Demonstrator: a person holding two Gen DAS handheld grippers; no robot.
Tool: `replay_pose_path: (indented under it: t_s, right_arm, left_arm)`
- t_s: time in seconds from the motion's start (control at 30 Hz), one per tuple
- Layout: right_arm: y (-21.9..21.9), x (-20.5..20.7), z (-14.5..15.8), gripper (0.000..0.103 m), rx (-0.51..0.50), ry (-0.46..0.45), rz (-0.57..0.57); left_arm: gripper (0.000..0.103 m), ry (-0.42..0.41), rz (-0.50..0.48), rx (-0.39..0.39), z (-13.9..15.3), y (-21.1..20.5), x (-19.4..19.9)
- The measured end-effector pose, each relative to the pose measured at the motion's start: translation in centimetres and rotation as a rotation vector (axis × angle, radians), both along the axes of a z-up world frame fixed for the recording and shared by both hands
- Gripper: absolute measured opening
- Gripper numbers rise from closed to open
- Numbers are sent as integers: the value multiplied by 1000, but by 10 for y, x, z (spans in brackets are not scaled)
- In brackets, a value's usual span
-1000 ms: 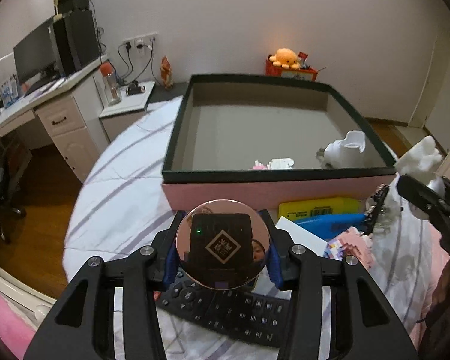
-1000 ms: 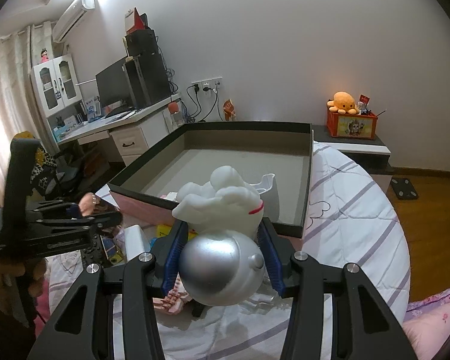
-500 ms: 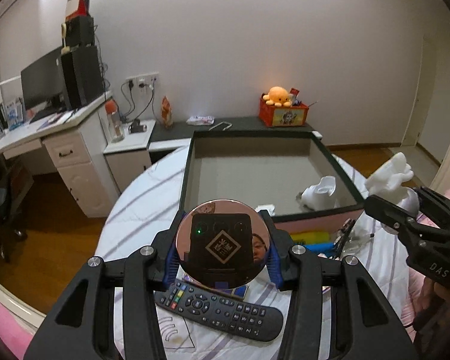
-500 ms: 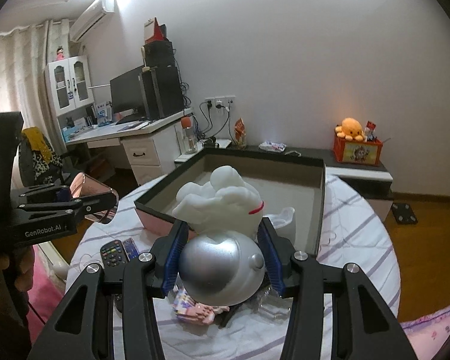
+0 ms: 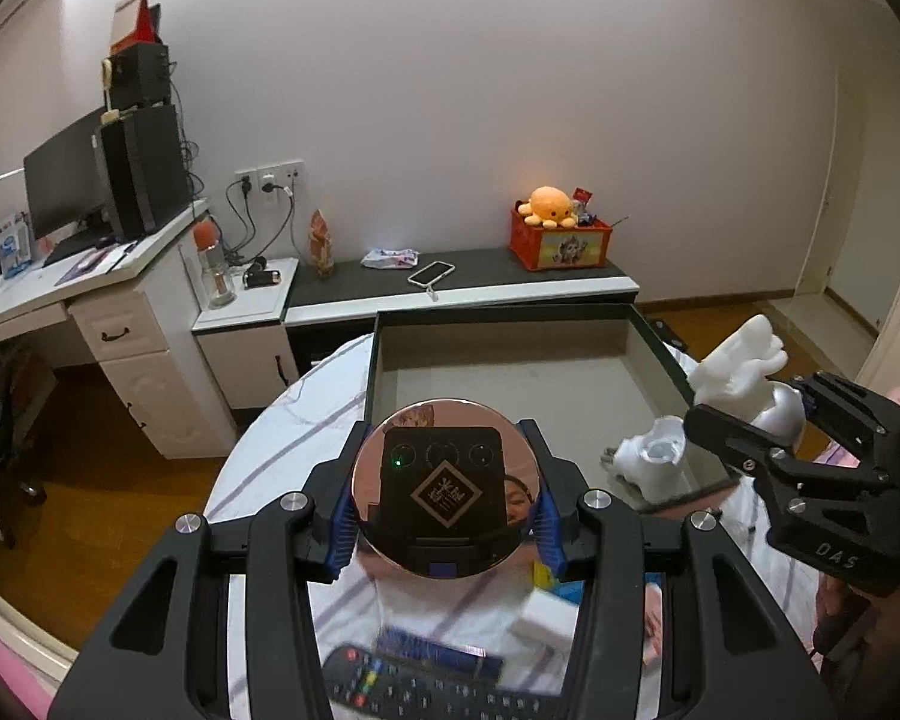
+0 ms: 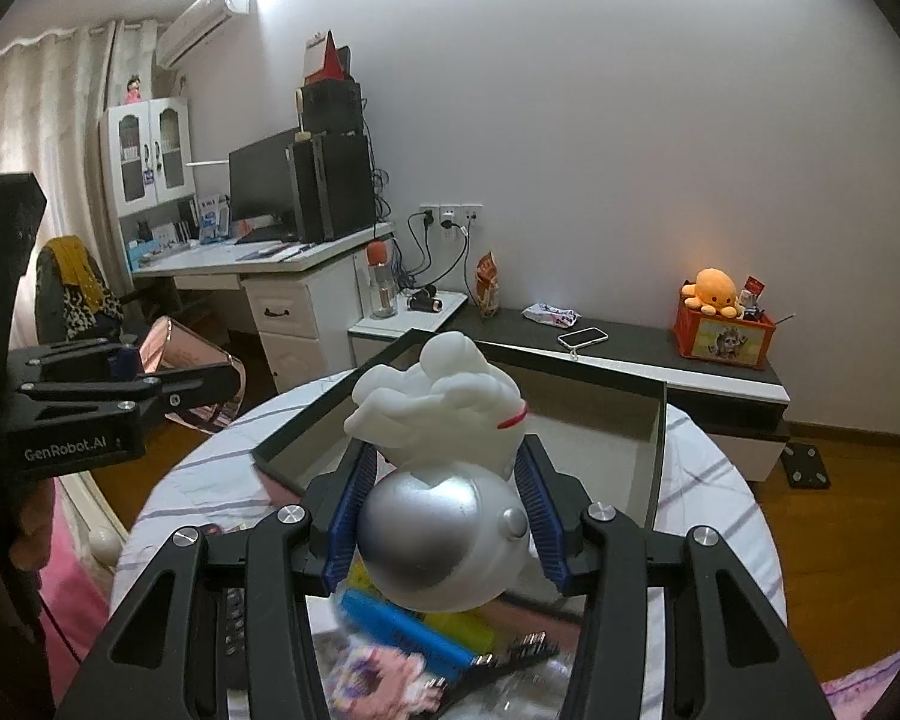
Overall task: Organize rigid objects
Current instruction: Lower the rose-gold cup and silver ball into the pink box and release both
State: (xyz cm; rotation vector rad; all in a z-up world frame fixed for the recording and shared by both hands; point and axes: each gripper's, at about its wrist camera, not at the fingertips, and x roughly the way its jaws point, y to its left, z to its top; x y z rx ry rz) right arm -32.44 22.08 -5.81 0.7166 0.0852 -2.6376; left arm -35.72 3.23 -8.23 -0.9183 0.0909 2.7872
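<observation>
My left gripper (image 5: 444, 501) is shut on a round rose-gold mirror (image 5: 444, 489), held high above the bed. My right gripper (image 6: 441, 519) is shut on a white and silver figurine (image 6: 444, 468), also raised. The open dark-rimmed box (image 5: 510, 315) lies ahead on the bed with a white ceramic piece (image 5: 654, 459) in its near right corner. In the left wrist view the right gripper (image 5: 750, 420) is to the right with the figurine (image 5: 744, 369). In the right wrist view the left gripper (image 6: 210, 384) is at the left with the mirror (image 6: 180, 354).
A black remote (image 5: 426, 690), a yellow box (image 6: 450, 630), a blue item (image 6: 390, 615) and pink blocks (image 6: 384, 678) lie on the striped bed sheet (image 5: 270, 438). A desk (image 5: 84, 282), a low cabinet (image 5: 450, 282) and an orange plush (image 5: 549, 204) stand by the wall.
Both grippers have risen higher above the bed with their objects still held. The box and the loose items now look farther below.
</observation>
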Motion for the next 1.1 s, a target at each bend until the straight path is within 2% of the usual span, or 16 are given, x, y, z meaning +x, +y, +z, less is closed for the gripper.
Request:
replay_pose_path:
  t_s: [0.23,0.47,0.7,0.87,0.9,0.97,1.03,1.1]
  right_arm:
    - [-12,-48,-12,49,42,-58,-2]
    - [-27,-86,-35,49,97,-141,8]
    - [-37,-105,-56,50,136,-204,21]
    - [-38,-106,-62,50,135,-209,13]
    - [-38,-107,-62,51,133,-210,12]
    - [-37,-105,-59,57,122,-199,2]
    - [-33,-99,-52,57,108,-173,-16]
    - [-29,-92,-43,65,90,-150,-24]
  left_arm:
    - [47,-51,-18,-2,-19,10,-50]
    - [47,-134,-14,-25,-56,10,-83]
    - [47,-185,-11,-33,-77,12,-98]
    - [48,-173,1,-30,-75,11,-97]
    - [51,-156,9,-22,-72,10,-94]
    - [73,-130,23,-2,-65,5,-87]
    - [85,-88,38,14,-55,0,-76]
    - [93,-42,52,17,-45,-4,-63]
